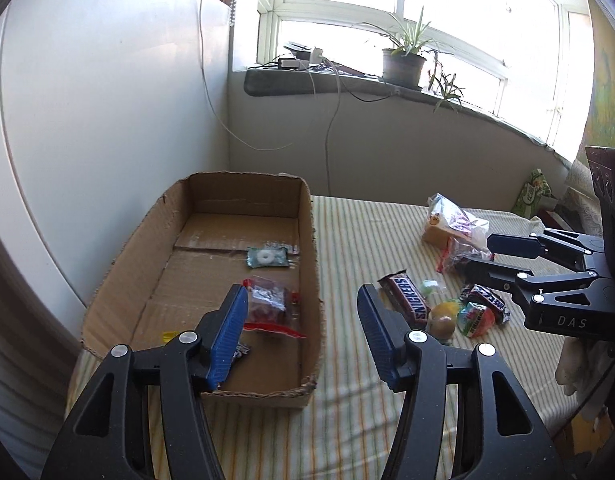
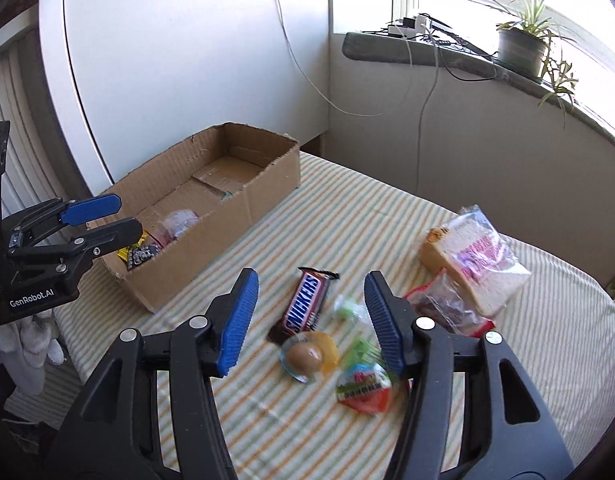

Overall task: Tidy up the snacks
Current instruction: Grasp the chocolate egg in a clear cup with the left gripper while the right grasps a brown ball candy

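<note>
A brown cardboard box sits on the striped cloth at the left. Inside lie a green packet, a clear red-edged bag and a yellow-black packet. My left gripper is open and empty over the box's near right wall. Loose snacks lie to the right: a Snickers bar, a round yellow candy, a red-green egg packet, a bagged sandwich. My right gripper is open and empty just above the Snickers bar.
A white panel stands behind the box. A wall and windowsill with a potted plant and cables run along the back. A green tissue box sits at the far right. The cloth's front edge drops off near me.
</note>
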Demonstrator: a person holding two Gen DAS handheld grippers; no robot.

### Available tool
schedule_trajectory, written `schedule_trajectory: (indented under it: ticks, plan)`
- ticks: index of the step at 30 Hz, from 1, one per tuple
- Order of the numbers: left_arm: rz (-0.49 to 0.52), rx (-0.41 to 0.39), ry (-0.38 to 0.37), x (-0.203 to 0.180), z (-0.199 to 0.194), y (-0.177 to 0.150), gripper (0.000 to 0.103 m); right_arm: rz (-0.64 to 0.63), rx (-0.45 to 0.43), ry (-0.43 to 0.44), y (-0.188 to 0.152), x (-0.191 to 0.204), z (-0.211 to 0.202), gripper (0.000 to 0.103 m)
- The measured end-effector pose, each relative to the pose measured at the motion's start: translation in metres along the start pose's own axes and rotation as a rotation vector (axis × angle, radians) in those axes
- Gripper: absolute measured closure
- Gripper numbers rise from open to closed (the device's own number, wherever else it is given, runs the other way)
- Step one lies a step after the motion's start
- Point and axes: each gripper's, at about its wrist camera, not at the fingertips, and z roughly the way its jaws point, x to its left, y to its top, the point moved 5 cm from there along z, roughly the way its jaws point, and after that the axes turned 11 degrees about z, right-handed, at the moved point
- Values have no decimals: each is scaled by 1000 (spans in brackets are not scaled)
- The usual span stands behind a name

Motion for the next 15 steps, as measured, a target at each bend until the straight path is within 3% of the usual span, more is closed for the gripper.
schedule_trajectory:
  ticks: [2,7,15]
  plan:
    - [9,8,-29,-13,3,0,47,6,-14,-41,-8,-18,-10,25]
    - [24,36,-77,-41,17,-4,47,18,11,-103,-31,-54,-21,25]
    - [84,92,-153,-90,39,-11,47,45,65,-111,-53,-81,-16,25]
